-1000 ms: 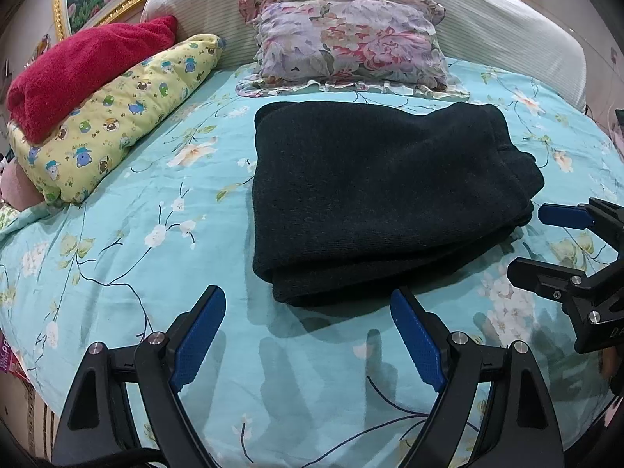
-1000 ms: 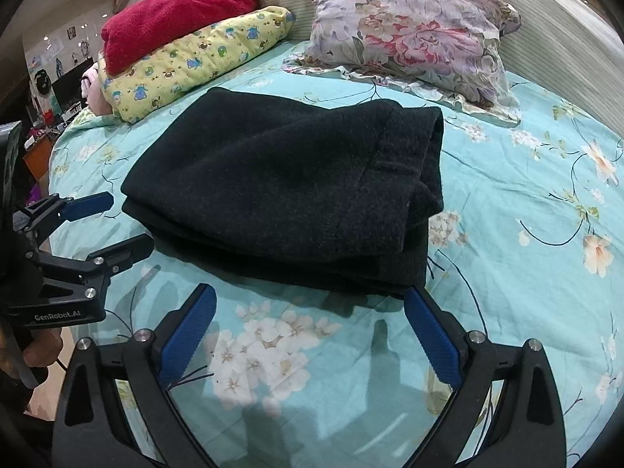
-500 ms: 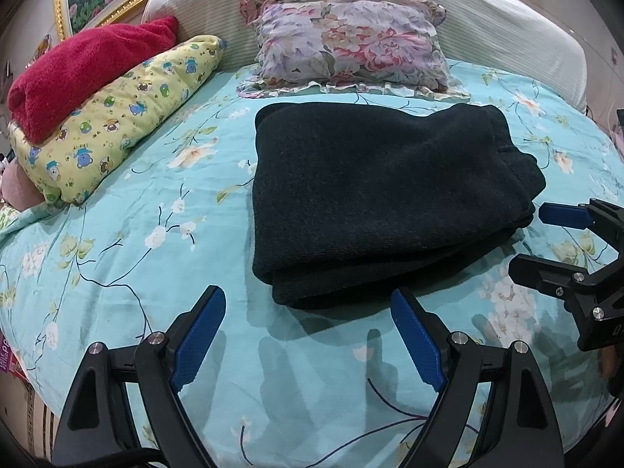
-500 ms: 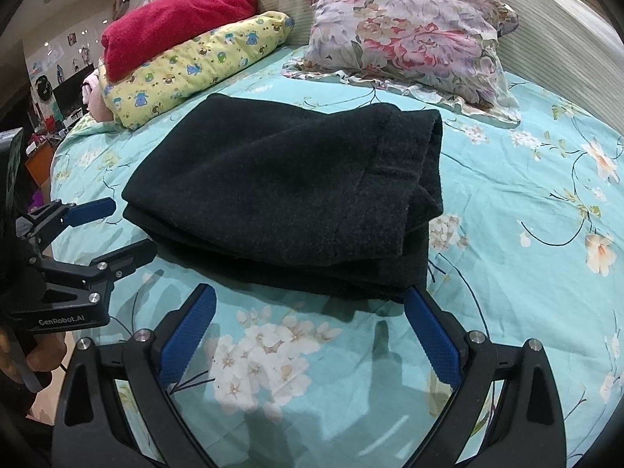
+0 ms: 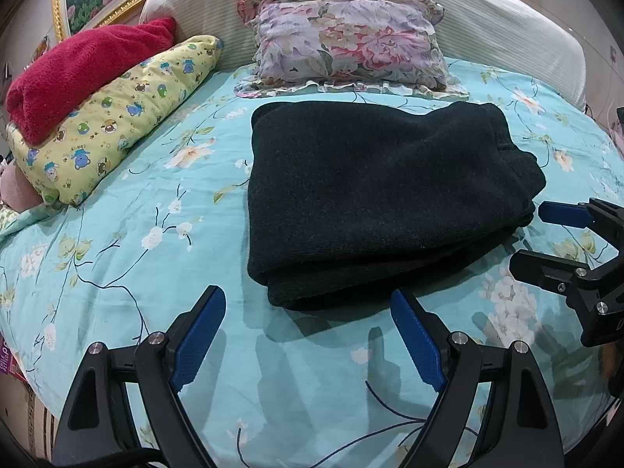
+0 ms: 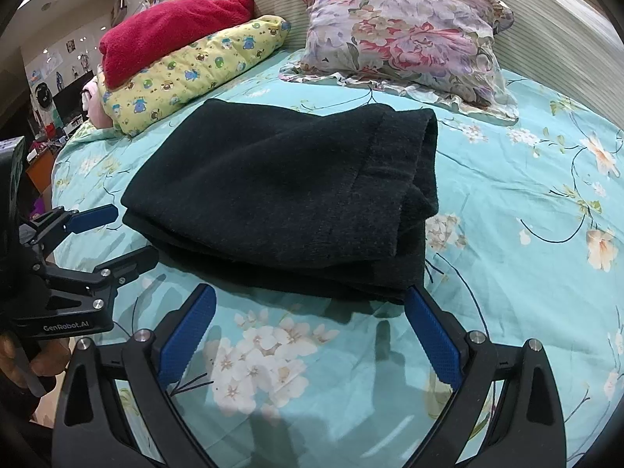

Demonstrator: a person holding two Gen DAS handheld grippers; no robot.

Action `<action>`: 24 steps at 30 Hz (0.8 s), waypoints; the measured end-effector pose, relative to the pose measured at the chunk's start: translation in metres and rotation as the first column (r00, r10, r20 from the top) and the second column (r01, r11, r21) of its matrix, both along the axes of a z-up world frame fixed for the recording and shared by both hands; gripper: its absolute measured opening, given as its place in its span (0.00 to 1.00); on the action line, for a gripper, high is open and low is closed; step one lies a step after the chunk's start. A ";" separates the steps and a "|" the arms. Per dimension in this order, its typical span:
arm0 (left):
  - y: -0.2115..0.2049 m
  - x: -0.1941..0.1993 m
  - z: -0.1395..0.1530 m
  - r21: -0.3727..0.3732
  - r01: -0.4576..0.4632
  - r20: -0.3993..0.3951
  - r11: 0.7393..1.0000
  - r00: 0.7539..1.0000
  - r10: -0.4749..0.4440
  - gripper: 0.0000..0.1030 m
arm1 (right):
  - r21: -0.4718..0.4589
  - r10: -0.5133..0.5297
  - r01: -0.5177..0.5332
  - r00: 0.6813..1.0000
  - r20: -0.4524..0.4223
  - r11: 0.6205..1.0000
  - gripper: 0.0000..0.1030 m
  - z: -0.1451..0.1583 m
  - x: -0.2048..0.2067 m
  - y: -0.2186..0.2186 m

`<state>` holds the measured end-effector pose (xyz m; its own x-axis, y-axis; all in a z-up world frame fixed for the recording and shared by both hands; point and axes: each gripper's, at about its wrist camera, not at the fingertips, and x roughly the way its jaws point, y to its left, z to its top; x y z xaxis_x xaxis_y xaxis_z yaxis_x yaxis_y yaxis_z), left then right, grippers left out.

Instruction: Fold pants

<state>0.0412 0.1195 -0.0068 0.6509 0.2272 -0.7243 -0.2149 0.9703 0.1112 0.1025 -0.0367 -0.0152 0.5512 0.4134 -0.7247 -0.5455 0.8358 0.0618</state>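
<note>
Dark pants (image 5: 374, 199) lie folded into a thick, layered rectangle on a floral bed (image 5: 128, 241), just ahead of both grippers. The left hand-held gripper (image 5: 308, 335) and right hand-held gripper (image 6: 312, 329) hover low over the sheet, jaws spread wide, holding nothing. The folding looks essentially finished; any next move would only be squaring the uneven edge nearest the right gripper.

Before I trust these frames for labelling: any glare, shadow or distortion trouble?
Left wrist view: fisheye bends the bed edge, dark corners; finger shadows fall on the sheet before the pants. Right wrist view: same curvature, sharp focus, no strong glare; the pants hide fold detail in black.
</note>
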 end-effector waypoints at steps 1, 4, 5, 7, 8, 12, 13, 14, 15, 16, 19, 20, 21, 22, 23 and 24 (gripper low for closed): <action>0.000 0.000 0.000 0.000 0.000 0.001 1.000 1.000 0.000 0.85 | -0.001 0.000 0.000 1.000 0.001 1.000 0.94 0.000 0.000 0.000; -0.001 0.001 0.001 -0.001 0.000 0.004 1.000 1.000 0.000 0.85 | 0.002 0.001 -0.001 1.000 0.001 1.000 0.95 0.000 0.000 0.000; -0.001 0.002 0.001 -0.003 0.000 0.004 1.000 1.000 0.000 0.85 | 0.003 0.001 -0.001 1.000 0.002 1.000 0.95 0.000 0.000 0.000; -0.001 0.002 0.002 -0.003 -0.001 0.005 1.000 1.000 0.001 0.85 | 0.005 -0.001 0.000 1.000 0.005 1.000 0.95 0.000 0.000 0.000; -0.001 0.002 0.002 -0.004 -0.002 0.007 1.000 1.000 0.002 0.85 | 0.006 -0.001 0.001 1.000 0.006 1.000 0.95 0.001 0.000 -0.001; -0.001 0.000 0.006 0.006 -0.006 0.032 1.000 0.999 0.006 0.85 | 0.013 -0.003 0.003 1.000 0.010 1.000 0.95 0.003 0.000 -0.002; -0.001 0.000 0.007 0.010 -0.009 0.037 1.000 0.999 0.009 0.85 | 0.016 -0.003 0.003 1.000 0.011 1.000 0.95 0.003 0.000 -0.002; -0.002 0.001 0.008 0.012 -0.009 0.038 1.000 0.999 0.009 0.85 | 0.016 -0.003 0.003 1.000 0.012 1.000 0.95 0.004 0.000 -0.002; -0.001 0.001 0.008 0.013 -0.010 0.040 1.000 0.999 0.009 0.85 | 0.016 -0.004 0.003 1.000 0.012 1.000 0.95 0.004 0.000 -0.002; -0.001 0.002 0.009 0.014 -0.012 0.042 1.000 0.999 0.012 0.85 | 0.017 -0.003 0.003 1.000 0.012 1.000 0.95 0.004 0.000 -0.002; 0.001 0.004 0.011 0.010 -0.016 0.048 1.000 0.999 0.016 0.85 | 0.016 -0.003 0.003 1.000 0.012 1.000 0.95 0.004 0.001 -0.002; 0.003 0.006 0.012 0.003 -0.018 0.050 1.000 0.999 0.018 0.85 | 0.017 -0.003 0.003 1.000 0.012 1.000 0.95 0.004 0.001 -0.002; 0.005 0.008 0.013 -0.005 -0.020 0.050 1.000 0.999 0.020 0.85 | 0.017 -0.005 0.005 1.000 0.010 1.000 0.95 0.004 0.001 -0.002; 0.007 0.009 0.014 -0.017 -0.022 0.049 1.000 0.999 0.023 0.85 | 0.016 -0.005 0.005 1.000 0.010 1.000 0.95 0.004 0.001 -0.003; 0.009 0.011 0.014 -0.030 -0.024 0.047 0.999 0.999 0.025 0.85 | 0.016 -0.006 0.006 1.000 0.010 1.000 0.95 0.005 0.002 -0.003; 0.009 0.012 0.014 -0.036 -0.026 0.045 0.999 0.999 0.027 0.85 | 0.017 -0.007 0.007 1.000 0.011 1.000 0.95 0.005 0.002 -0.003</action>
<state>0.0533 0.1289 0.0075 0.6774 0.2193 -0.7022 -0.2446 0.9674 0.0662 0.1045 -0.0401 -0.0101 0.5618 0.4219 -0.7116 -0.5407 0.8383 0.0702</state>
